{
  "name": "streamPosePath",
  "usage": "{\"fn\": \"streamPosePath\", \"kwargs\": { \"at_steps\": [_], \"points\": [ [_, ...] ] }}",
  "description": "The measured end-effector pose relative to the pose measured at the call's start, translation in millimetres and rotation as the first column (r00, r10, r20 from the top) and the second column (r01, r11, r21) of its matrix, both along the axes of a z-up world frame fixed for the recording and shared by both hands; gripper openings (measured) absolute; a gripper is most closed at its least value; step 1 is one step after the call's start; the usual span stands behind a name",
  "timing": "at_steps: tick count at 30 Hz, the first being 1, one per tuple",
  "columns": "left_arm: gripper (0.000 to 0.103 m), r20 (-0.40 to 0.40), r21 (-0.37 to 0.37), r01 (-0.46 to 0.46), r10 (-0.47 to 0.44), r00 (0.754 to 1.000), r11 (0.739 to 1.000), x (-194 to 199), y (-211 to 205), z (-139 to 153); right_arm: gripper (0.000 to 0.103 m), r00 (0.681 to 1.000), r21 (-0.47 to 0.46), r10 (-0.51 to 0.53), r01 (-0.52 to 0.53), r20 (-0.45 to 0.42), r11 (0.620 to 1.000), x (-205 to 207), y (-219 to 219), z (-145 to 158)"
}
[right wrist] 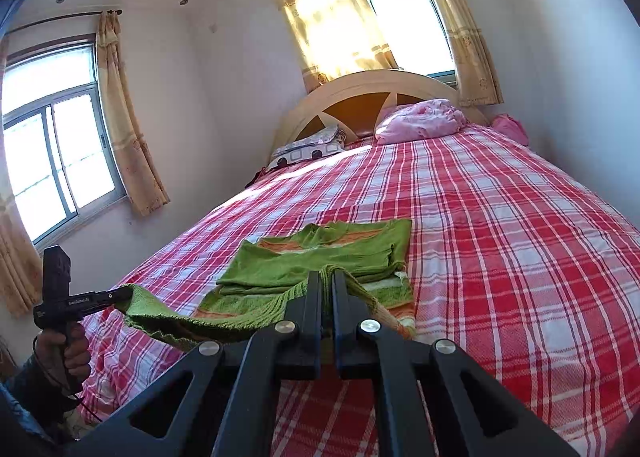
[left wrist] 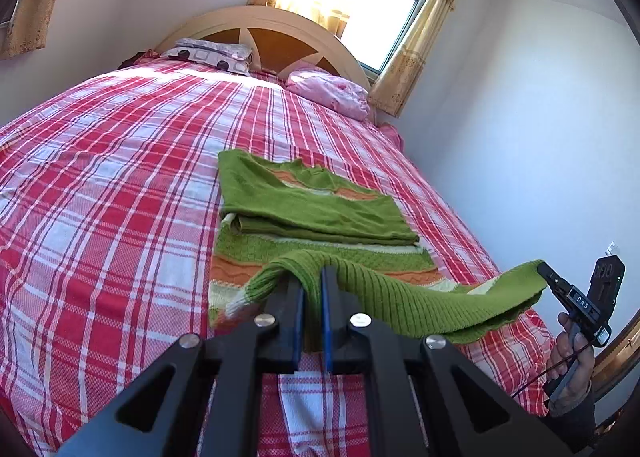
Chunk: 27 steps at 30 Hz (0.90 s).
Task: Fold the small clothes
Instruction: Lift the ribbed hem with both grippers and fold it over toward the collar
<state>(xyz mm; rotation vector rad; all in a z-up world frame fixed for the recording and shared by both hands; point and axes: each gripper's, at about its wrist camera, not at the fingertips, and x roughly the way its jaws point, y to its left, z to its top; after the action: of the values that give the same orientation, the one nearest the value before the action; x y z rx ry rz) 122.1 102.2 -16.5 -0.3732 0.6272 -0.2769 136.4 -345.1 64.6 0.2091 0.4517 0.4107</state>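
Two grippers are both clamped on one green knit sweater [left wrist: 316,213] that lies on the bed [left wrist: 120,177], toward its near end, partly folded. From my left wrist view, the left gripper [left wrist: 312,277] has its fingers [left wrist: 294,297] pressed together on the ribbed hem of the sweater, with green ribbing draped over both sides of the tips. The same hem runs off to the right, lifted clear of the bed, to the right gripper [left wrist: 546,271], whose fingers pinch its far corner. In the right wrist view the right gripper [right wrist: 327,277] shows its fingers [right wrist: 314,297] closed on the green rib, and the left gripper [right wrist: 120,294] holds the other end of the raised hem at left. The sweater body is plain green on top where the sleeves are folded across it, with orange, cream and light green patterned bands showing beneath and at the neckline. The bed cover is a red and white plaid. On the right gripper body I read "DAS" in the left view; on the left gripper body, in the right view, white lettering that looks like "GenRobot.AI", small and not fully sharp. A pink pillow [left wrist: 332,93] and a patterned pillow [left wrist: 208,53] sit at the headboard [left wrist: 256,17], well apart from the sweater.
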Motion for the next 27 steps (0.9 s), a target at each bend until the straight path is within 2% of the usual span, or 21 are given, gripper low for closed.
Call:
{"fn": "streamPosePath", "kwargs": {
  "at_steps": [8, 16, 27],
  "points": [
    [0.008, 0.025, -0.028, -0.026, 0.027, 0.999, 0.999, 31, 8, 12, 0.003, 1.000, 0.012, -0.012, 0.011, 0.011, 1.000, 38, 9, 10],
    [0.008, 0.037, -0.012, -0.037, 0.038, 0.999, 0.999, 77, 16, 27, 0.003, 1.000, -0.034, -0.017, 0.018, 0.013, 0.999, 85, 24, 20],
    [0.008, 0.038, 0.001, -0.062, 0.062, 0.997, 0.998, 142, 24, 32, 0.003, 0.999, -0.085, -0.041, 0.041, 0.006, 0.996, 166, 36, 32]
  ]
}}
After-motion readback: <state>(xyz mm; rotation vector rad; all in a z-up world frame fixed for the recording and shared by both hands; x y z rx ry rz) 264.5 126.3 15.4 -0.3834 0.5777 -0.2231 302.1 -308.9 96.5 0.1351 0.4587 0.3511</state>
